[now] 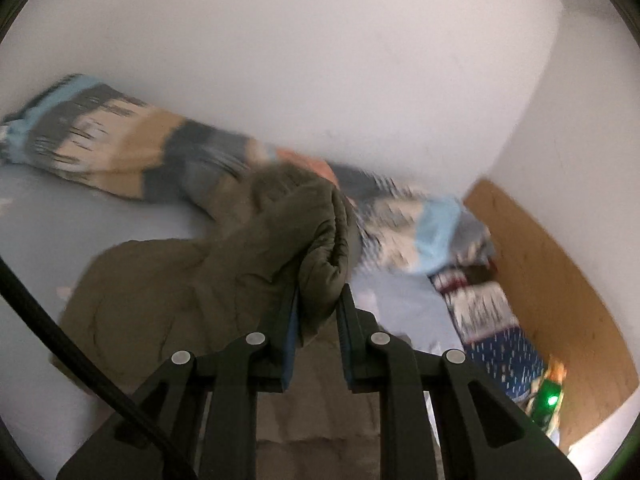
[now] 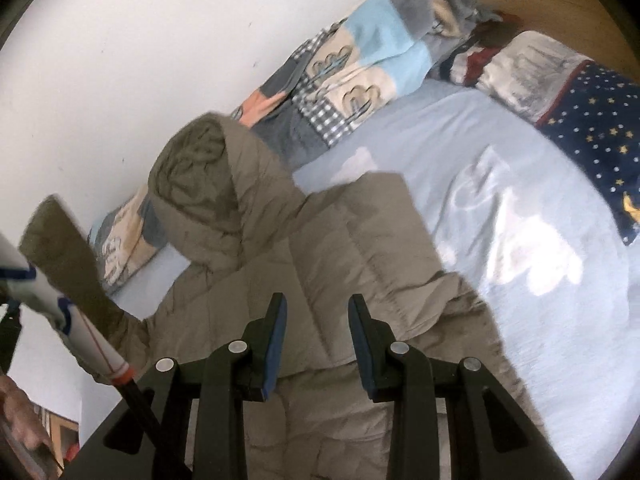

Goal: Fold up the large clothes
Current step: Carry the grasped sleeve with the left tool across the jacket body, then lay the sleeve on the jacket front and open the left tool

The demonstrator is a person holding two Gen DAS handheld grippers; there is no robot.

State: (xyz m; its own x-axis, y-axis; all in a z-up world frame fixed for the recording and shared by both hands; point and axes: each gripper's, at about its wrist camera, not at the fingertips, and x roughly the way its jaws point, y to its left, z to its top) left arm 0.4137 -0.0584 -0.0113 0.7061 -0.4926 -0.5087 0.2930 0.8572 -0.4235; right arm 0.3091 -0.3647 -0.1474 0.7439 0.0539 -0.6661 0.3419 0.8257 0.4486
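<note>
An olive-green padded jacket (image 1: 160,300) lies on a light blue bed sheet (image 1: 60,208). My left gripper (image 1: 320,292) is shut on a bunched fold of the jacket and holds it lifted above the bed. In the right wrist view the jacket (image 2: 340,240) spreads out below, its hood (image 2: 192,184) toward the wall. One sleeve (image 2: 56,248) is raised at the left beside the white body of the left gripper. My right gripper (image 2: 318,304) hovers over the jacket's body, open, with no cloth between its fingers.
A patchwork blanket (image 2: 360,68) is piled along the white wall (image 2: 140,40). A star-patterned dark blue pillow (image 2: 592,120) lies by the wooden headboard (image 1: 560,280). A person's hand (image 2: 16,412) shows at the lower left. A black cable (image 1: 60,340) crosses the left wrist view.
</note>
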